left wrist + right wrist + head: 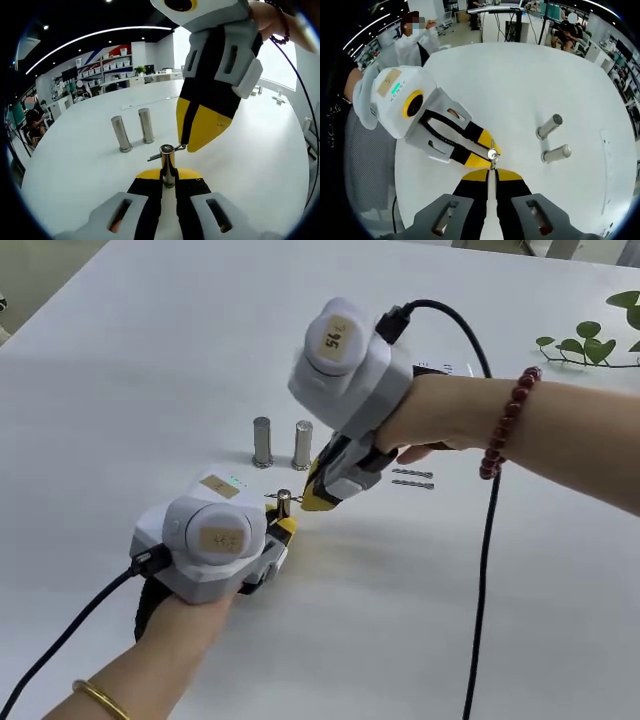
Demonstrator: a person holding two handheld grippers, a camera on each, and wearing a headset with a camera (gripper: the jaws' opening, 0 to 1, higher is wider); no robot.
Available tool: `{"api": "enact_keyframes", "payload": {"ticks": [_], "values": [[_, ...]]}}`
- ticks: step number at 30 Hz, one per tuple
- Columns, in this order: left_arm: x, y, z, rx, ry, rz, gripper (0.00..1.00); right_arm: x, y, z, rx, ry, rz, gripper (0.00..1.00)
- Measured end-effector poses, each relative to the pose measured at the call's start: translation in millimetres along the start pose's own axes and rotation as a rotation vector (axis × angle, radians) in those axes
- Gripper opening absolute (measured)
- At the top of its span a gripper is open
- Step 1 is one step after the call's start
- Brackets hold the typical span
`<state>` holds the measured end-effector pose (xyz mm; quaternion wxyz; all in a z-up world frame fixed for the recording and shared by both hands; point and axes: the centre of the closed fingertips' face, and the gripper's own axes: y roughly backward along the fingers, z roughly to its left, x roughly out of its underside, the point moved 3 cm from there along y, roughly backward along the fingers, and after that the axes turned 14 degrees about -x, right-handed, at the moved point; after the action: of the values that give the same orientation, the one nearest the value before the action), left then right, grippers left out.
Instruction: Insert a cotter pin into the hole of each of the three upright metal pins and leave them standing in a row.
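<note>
One metal pin (pixel 167 162) stands upright just below the middle of the left gripper view. My left gripper (pixel 167 175) has its yellow-tipped fingers closed narrow around the pin's lower part. A cotter pin (pixel 155 157) lies crosswise at the pin's head and seems to pass through its hole. My right gripper (pixel 187 147) comes down from the upper right with its fingers pinched together on the cotter pin's looped end.

In the head view this cluster sits at centre frame. The left gripper (pixel 283 530) reaches in from the lower left and the right gripper (pixel 315 502) from the upper right, their tips almost touching at the held pin (pixel 284 503).

Just above, the two other metal pins (pixel 262 442) stand upright side by side on the white worktop (pixel 150 360), near each other but apart. To the right of the right gripper, two loose cotter pins (pixel 412 473) lie flat and parallel on the worktop.
</note>
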<state>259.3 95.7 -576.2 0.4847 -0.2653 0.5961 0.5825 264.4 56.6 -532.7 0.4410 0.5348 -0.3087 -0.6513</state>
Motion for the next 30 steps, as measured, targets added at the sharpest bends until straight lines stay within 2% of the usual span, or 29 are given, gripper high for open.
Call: {"api": "enact_keyframes", "payload": {"ticks": [13,30], "values": [[0.1,0.2,0.0,-0.002,0.004,0.0,0.06,-3.9,-2.7,-2.1,0.003,-0.003,-0.001,0.0],[0.1,0.1,0.4,-0.022,0.006,-0.002,0.06,-1.4,-4.0,-5.0,0.01,-0.018,-0.008,0.0]]}}
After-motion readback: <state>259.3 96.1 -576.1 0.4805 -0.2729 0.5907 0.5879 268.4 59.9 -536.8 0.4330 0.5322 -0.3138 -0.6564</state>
